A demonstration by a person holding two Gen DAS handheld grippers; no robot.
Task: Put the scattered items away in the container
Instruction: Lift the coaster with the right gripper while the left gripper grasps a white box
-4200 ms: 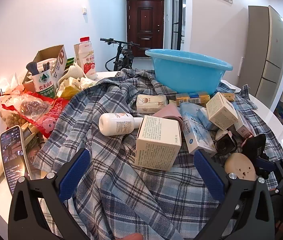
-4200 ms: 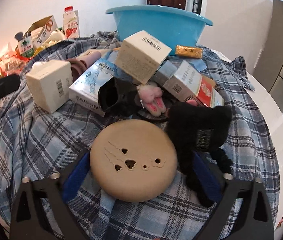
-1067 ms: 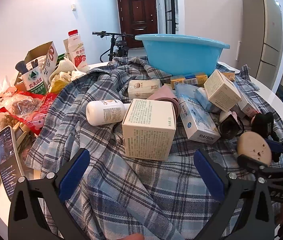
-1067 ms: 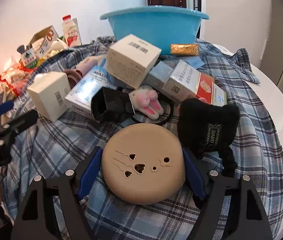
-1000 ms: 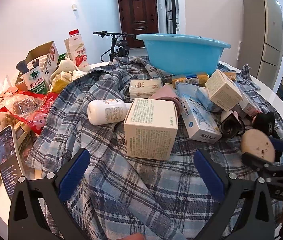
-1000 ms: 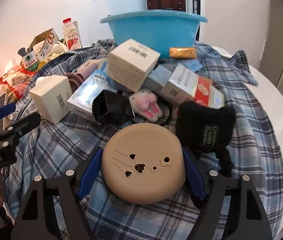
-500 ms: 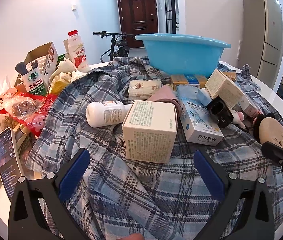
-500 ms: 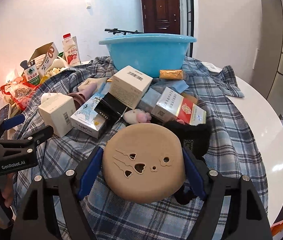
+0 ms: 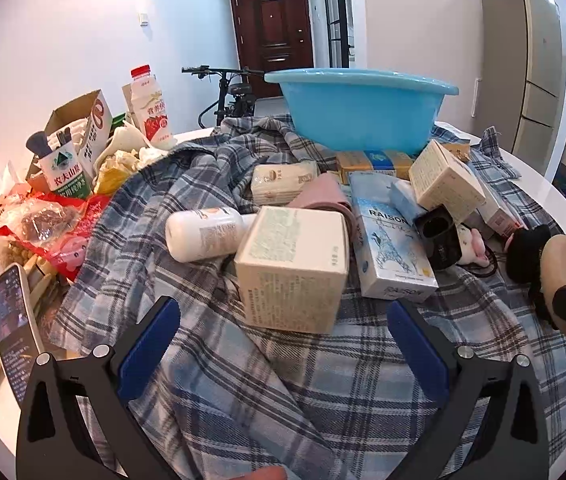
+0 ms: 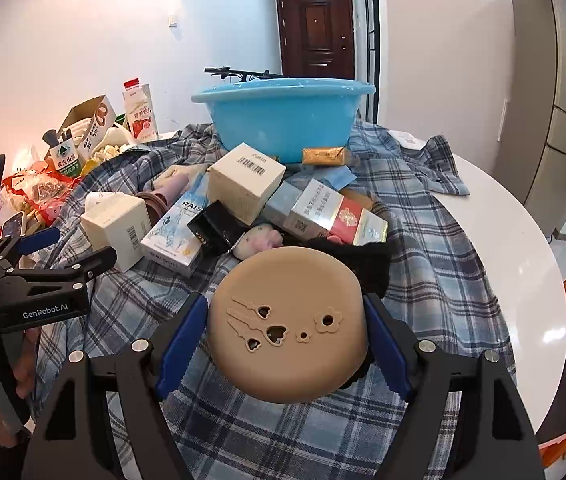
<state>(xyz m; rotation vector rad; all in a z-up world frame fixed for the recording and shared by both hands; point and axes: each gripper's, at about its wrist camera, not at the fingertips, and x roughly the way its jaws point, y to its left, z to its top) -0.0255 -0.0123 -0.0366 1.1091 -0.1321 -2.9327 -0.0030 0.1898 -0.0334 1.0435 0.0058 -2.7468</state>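
The right gripper (image 10: pixel 285 330) had its fingers clamped on the tan disc (image 10: pixel 287 320), lifted, the blue basin (image 10: pixel 283 120) well ahead. The left gripper (image 9: pixel 283 344) gaped empty before the cream box (image 9: pixel 293 268). Boxes remained scattered; the basin's inside was hidden.

The right gripper (image 10: pixel 285 322) clamps a tan disc (image 10: pixel 287 324) between its blue pads (image 10: pixel 181 334), lifted above the plaid cloth (image 10: pixel 423 240). Behind it lie a black sock (image 10: pixel 363 258), a pink toy (image 10: pixel 261 240), a RAISON box (image 10: pixel 175 232) and cream boxes (image 10: pixel 245 184). The blue basin (image 10: pixel 283 116) stands farther back. The left gripper (image 10: pixel 59 252) hangs spread at the left.
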